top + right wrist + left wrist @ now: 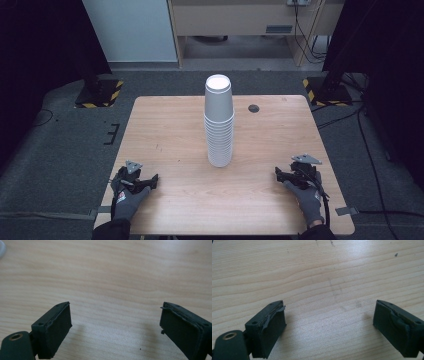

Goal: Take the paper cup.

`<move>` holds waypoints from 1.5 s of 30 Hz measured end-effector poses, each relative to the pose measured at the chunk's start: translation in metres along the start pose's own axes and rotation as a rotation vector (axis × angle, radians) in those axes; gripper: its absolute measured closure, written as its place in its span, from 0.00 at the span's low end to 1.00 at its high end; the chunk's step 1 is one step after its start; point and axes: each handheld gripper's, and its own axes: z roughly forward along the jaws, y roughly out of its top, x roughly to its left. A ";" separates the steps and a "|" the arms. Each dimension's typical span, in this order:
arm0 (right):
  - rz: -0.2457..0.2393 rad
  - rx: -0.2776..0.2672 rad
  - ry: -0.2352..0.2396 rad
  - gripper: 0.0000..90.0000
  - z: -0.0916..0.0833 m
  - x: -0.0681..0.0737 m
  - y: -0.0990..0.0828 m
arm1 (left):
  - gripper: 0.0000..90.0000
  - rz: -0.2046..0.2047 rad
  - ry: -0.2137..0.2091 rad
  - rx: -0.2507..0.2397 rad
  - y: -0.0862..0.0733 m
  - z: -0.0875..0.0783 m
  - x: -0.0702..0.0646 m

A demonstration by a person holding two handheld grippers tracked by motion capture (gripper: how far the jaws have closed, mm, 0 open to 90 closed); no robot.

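Cups [219, 125] stacked mid-table; left gripper [150, 181] and right gripper [281, 174] rest at near corners, jaws spread, empty.

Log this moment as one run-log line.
stage: not begun | cup stack: upside down, mid-table, untouched | left gripper: open, empty, resting near table edge | right gripper: open, empty, resting near table edge
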 end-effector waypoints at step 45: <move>-0.042 -0.374 0.232 0.14 -0.080 0.043 0.069 | 0.07 -0.002 0.002 0.010 0.000 0.000 0.000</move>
